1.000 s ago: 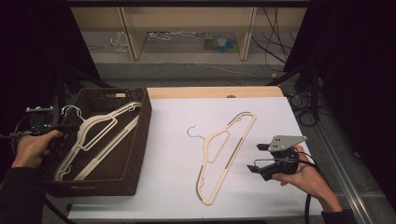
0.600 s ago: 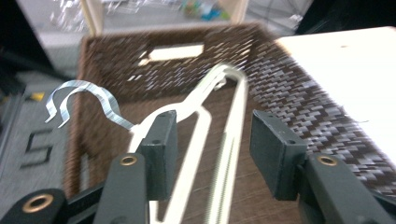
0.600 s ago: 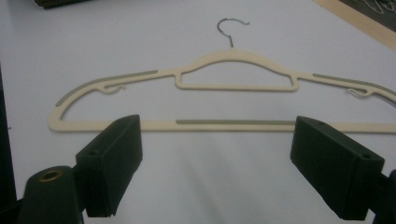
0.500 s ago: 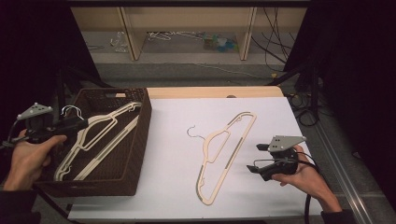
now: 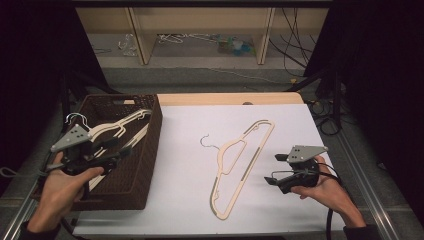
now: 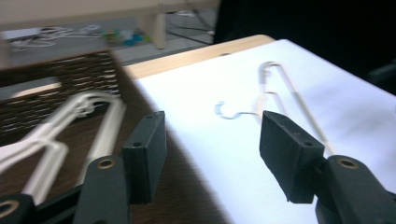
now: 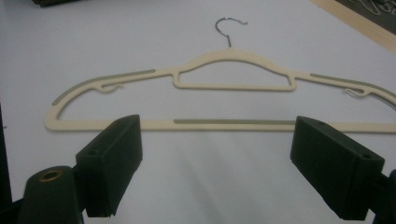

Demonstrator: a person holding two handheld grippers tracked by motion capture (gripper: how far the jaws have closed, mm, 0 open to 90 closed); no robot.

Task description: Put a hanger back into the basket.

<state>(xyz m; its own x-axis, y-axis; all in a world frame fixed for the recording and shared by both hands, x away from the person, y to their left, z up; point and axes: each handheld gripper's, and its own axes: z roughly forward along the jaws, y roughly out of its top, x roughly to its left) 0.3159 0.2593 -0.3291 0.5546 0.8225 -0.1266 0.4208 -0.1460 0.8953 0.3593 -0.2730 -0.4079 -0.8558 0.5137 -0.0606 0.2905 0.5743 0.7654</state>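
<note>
Left gripper (image 5: 125,149) in the high view hangs over the basket (image 5: 150,150) at the lower left of the frame, its jaws parted with nothing between them; they have just been opening, so I judge the hanger in the basket (image 5: 117,125) is already let go and the next one is the job. That one, the table hanger (image 5: 240,167), lies flat on the white sheet (image 5: 185,150) at centre frame, hook toward the upper left. Right gripper (image 5: 272,170) waits at the lower right, just beside the hanger's long bar, jaws wide and empty. To do this well I'd say it should go in low, take the thin bar square in the pads, and lift level so the hook doesn't snag on the basket rim. From the left gripper view, the left gripper's pads (image 6: 144,163) stand apart at the bottom, basket at left with its pale hanger, table hanger at upper right, well apart from the jaws. From the right gripper view, the wide-set pads (image 7: 109,165) frame the hanger's bar (image 7: 224,122) across mid-frame, near but not touching. Count: two hangers that I can tell, one basket, two grippers; the basket may hold more, as the pale bars overlap.
</note>
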